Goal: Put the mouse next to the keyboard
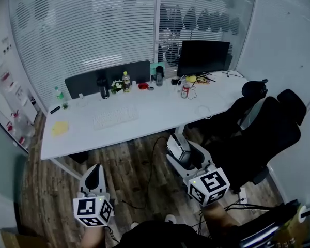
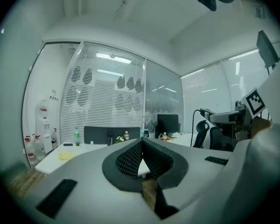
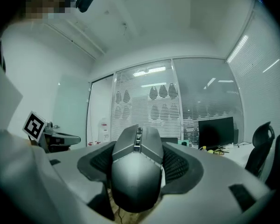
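My right gripper (image 1: pixel 182 150) is held over the wooden floor in front of the white desk (image 1: pixel 150 124), shut on a grey mouse (image 1: pixel 176 146). In the right gripper view the mouse (image 3: pixel 136 167) fills the gap between the black ribbed pads (image 3: pixel 177 164), nose pointing away. A white keyboard (image 1: pixel 115 117) lies on the desk's left half, well beyond both grippers. My left gripper (image 1: pixel 96 174) hangs lower left, also short of the desk. Its jaws meet at the tips with nothing between them (image 2: pixel 141 143).
A black monitor (image 1: pixel 204 57) stands at the desk's back right. A dark partition panel (image 1: pixel 107 79), bottles (image 1: pixel 126 81) and a red can (image 1: pixel 185 90) sit along the back. A yellow pad (image 1: pixel 60 127) lies front left. Black office chairs (image 1: pixel 261 133) crowd the right side.
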{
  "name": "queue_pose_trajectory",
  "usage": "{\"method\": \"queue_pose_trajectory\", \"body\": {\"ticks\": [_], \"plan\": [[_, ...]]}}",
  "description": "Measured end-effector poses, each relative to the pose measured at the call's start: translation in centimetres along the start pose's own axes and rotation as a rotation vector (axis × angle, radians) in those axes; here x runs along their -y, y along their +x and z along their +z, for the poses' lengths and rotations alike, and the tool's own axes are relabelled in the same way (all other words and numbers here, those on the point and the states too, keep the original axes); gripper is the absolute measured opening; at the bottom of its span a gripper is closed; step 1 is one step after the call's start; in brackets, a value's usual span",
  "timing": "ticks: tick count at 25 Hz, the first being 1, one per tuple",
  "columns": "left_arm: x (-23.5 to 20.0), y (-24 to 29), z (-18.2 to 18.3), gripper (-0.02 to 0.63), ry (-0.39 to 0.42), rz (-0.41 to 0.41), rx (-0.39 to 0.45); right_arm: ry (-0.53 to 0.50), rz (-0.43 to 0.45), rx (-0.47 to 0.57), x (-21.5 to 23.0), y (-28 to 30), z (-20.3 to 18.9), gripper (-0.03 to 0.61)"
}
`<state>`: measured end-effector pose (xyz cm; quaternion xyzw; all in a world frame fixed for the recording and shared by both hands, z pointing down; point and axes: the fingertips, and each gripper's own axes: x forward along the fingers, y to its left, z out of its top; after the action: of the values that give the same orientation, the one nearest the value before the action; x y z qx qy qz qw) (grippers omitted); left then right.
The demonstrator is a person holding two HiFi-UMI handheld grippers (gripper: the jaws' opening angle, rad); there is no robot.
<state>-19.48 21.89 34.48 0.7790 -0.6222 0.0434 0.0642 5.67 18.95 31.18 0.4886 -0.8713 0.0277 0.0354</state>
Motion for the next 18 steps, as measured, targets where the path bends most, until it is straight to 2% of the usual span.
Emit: {"method": "queue_pose_trajectory", "body": {"ticks": [13,18], "plan": [[-2.0,2.0,0.0,0.029,0.022,-0.037,-0.034,0.007,-0.063,-0.009,-0.7,1.5,0.0,0.295],[-3.7,2.6,0.4,0.029,0.049,-0.058,-0.015,0.000,-0.117,0.001,-1.2,2.1,0.1,0.295]]}}
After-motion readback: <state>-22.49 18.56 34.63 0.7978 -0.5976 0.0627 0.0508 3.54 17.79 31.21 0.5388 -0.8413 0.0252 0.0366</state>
